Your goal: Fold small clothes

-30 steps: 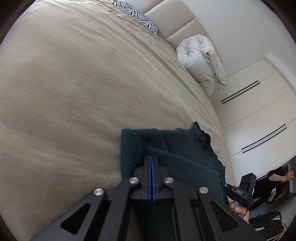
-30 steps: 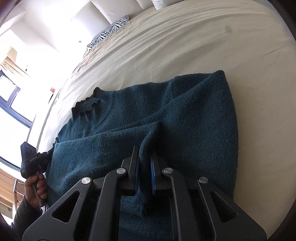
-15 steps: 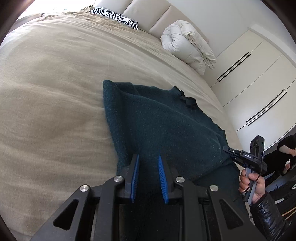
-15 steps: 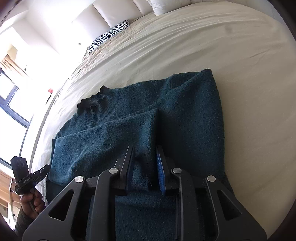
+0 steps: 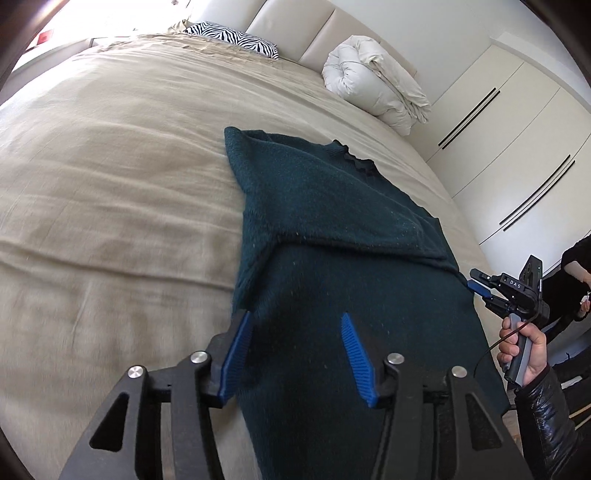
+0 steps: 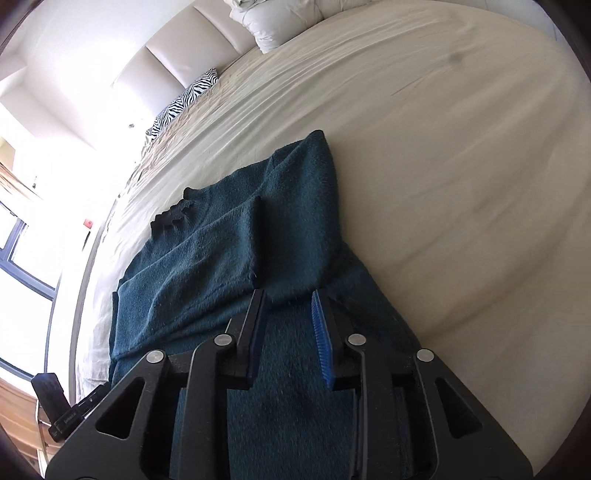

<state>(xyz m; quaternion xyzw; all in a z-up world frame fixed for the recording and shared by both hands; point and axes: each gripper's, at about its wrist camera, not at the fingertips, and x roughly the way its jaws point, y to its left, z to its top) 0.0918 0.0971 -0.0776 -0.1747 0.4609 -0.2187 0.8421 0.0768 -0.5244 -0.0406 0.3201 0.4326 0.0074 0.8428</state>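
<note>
On the left lies the broad beige bed (image 5: 110, 192), its cover lightly creased, with a zebra-striped pillow (image 5: 236, 37) and a rolled white duvet (image 5: 373, 77) up against the padded headboard (image 5: 295, 26). The left gripper (image 5: 295, 325) hangs above the near part of a dark teal sweater (image 5: 332, 229); its blue-padded fingers (image 5: 236, 354) stand well apart, having just been opening, and nothing is clamped between them, only the knit lying flat beneath. The sweater rests spread on the bed, collar (image 5: 356, 158) toward the headboard, with a sleeve folded across its front. At the right edge of the left wrist view, a hand (image 5: 524, 354) in a black shiny sleeve holds the right gripper (image 5: 480, 291) just off the sweater's side. White wardrobe doors (image 5: 517, 140) stand beyond.

In the right wrist view, the right gripper's fingers (image 6: 321, 339) are moderately apart, having also just been opening, free of the cloth, over the sweater's lower half. The folded sleeve (image 6: 207, 251) lies ahead and to the left of them.
</note>
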